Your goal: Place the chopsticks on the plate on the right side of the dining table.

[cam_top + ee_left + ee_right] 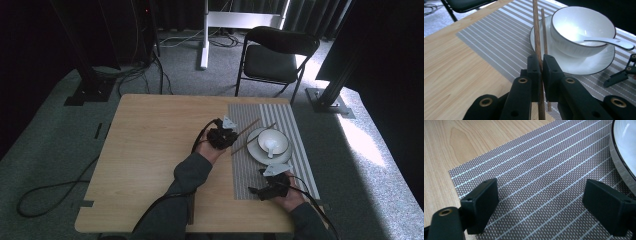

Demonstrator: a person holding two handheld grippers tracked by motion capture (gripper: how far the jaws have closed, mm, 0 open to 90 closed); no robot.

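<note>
Wooden table (150, 150), striped grey placemat (250, 175) laid along its right side, reaching from the far edge almost to the near edge.

Left gripper (231, 136) sits at the placemat's left edge, about midway between the table's far and near edges, pointed toward the dishes. In the left gripper view, the left gripper (541, 72) has its jaws pressed together on one chopstick (537, 37), pinching it partway along the shaft. The held stick runs up and away from the jaws, its far part passing just left of the plate rim. From above it shows as the nearer of the two brown sticks (252, 140), slanting toward the far right.

Second chopstick (544, 35) lies on the placemat just beside the held one, to its right in the left gripper view, crossing over the rim of the plate (574, 67). Whether the two sticks touch I cannot tell. From above it is the farther stick (248, 127), roughly parallel to the first.

White plate with dark rim (256, 150) sits on the placemat's far half. White bowl (272, 141) stands upright on it, a white spoon (609, 42) resting in the bowl with its handle over the rim toward the right gripper's side.

Right gripper (261, 190) rests low over the placemat's near end, well apart from the chopsticks. Its own view (540, 200) shows jaws spread wide, bare placemat weave between them, and the plate edge (621, 162) at upper right.
</note>
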